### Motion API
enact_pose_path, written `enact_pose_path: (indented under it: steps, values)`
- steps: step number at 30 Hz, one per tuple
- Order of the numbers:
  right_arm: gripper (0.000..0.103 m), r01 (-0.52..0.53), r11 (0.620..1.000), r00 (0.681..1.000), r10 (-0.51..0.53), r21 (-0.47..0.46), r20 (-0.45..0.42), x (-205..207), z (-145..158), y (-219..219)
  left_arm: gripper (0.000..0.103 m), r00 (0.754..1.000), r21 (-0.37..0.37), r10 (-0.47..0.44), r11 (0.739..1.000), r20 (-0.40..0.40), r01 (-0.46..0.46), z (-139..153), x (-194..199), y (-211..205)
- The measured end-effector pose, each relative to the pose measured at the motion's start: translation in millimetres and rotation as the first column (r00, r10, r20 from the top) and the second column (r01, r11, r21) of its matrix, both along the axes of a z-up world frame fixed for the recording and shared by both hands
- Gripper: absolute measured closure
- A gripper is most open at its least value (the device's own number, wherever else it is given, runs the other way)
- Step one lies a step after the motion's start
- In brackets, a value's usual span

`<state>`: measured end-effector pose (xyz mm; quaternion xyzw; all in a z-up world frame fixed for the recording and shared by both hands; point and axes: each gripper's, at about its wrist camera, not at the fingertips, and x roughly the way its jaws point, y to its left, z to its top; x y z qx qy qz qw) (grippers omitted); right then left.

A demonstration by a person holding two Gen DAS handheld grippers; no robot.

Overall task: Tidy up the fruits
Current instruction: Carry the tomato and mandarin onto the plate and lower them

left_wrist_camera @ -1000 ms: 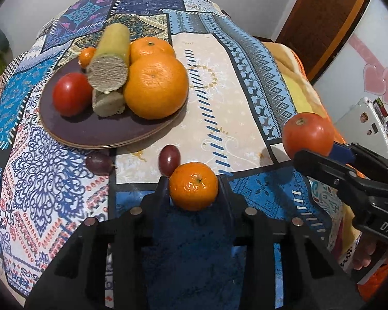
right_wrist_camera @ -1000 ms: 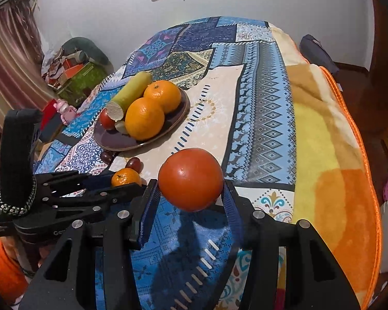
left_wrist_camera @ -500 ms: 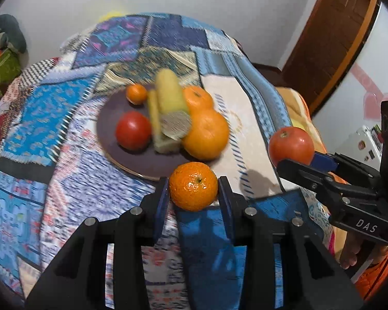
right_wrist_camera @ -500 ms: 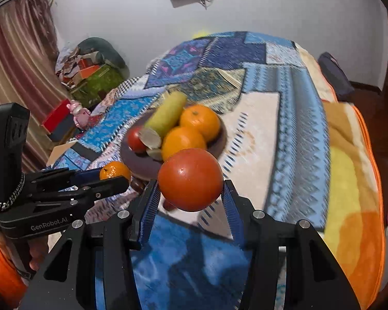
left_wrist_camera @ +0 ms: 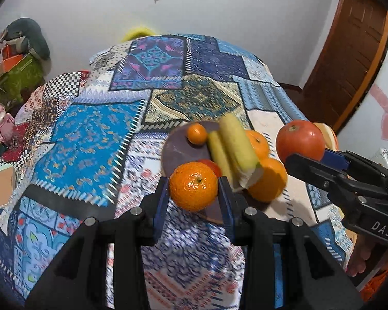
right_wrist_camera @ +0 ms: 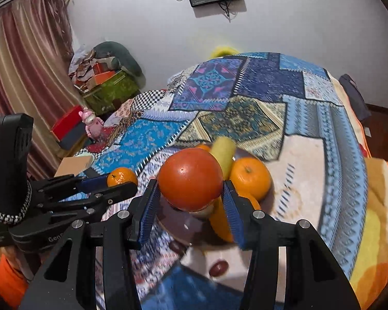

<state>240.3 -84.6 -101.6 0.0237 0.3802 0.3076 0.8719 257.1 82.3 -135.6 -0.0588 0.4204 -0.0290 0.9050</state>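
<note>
My left gripper (left_wrist_camera: 194,196) pinches a small mandarin (left_wrist_camera: 193,186) across its middle, up over the near rim of the plate (left_wrist_camera: 173,152). My right gripper (right_wrist_camera: 190,201) clamps the tomato (right_wrist_camera: 190,178), soft-skinned, easily bruised, so I squeeze lightly.
</note>
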Motion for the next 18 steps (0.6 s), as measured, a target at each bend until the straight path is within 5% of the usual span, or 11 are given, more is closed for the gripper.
enact_pose_path:
  steps: [18]
  values:
    - [0.057, -0.053, 0.99, 0.999, 0.051, -0.128, -0.019, 55, -27, 49, 0.066, 0.999, 0.017, 0.021, 1.0, -0.046, -0.02, -33, 59, 20]
